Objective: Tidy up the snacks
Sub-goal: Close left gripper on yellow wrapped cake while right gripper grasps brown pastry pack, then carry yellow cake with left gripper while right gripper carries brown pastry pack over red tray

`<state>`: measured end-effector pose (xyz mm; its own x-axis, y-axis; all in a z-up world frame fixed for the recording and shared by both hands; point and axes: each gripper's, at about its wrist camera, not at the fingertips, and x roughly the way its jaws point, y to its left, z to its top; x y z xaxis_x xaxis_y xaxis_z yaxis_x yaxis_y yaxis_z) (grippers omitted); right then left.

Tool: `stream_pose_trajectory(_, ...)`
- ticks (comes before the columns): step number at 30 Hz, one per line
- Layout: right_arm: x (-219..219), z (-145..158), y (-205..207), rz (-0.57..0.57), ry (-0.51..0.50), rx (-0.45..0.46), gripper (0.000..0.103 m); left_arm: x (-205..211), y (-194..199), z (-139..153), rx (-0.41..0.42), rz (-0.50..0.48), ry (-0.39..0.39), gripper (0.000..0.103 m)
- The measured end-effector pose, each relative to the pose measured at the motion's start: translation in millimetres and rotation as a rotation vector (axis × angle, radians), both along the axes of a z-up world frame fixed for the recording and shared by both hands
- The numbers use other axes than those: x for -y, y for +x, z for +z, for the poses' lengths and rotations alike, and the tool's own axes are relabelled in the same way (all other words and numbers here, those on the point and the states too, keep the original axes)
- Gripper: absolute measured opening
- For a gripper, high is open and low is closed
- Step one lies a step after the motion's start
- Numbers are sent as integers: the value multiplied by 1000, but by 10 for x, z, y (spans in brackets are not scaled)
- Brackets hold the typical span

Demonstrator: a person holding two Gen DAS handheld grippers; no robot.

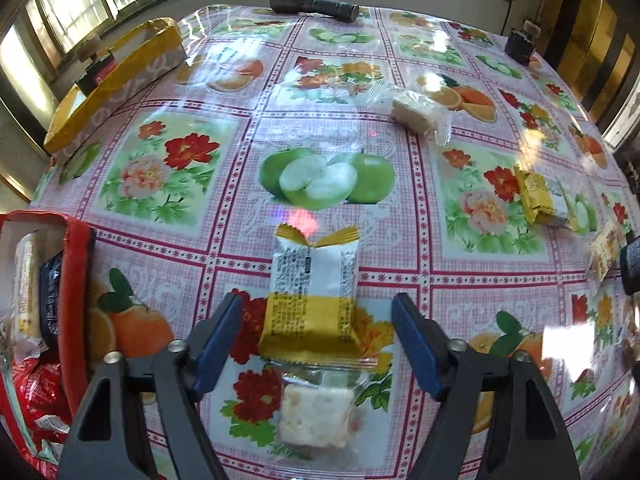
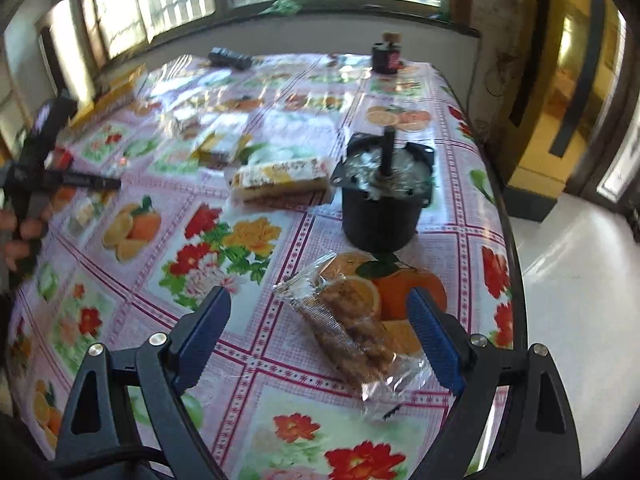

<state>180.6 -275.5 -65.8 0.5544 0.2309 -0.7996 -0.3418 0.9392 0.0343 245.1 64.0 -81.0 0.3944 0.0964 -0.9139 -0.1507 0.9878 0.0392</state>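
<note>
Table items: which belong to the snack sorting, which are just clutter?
Job items:
- yellow-and-white snack pack, between the open left gripper fingers
- clear-wrapped white cake
- brown bar in clear wrap, between the open right gripper fingers
- red box already holding snacks

Clutter:
- black flashlight
- black motor
- small dark bottle

Bare cloth flanks the brown snack [image 2: 352, 328] (black motor [image 2: 380, 200] stands just behind).
</note>
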Motion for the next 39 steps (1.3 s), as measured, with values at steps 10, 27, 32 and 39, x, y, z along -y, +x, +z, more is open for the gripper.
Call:
stream_pose_trajectory(10,-58,-72,-20,-32,-17,-106,36,45,-11,16,13,-48,-57,38)
stream_pose_trajectory(27,-695,247,-545,-34,250,-86,36,-120,-601,569,150,-2,-58,38)
stream_pose_trajectory(32,-949,246,-533,-30,274,-97,36,-126,-831,706,173,-9,-57,38)
stream_pose_trajectory(39,-1190,315,-560,-3,296,-89,36,-94,-1126,755,187,-15,-44,38)
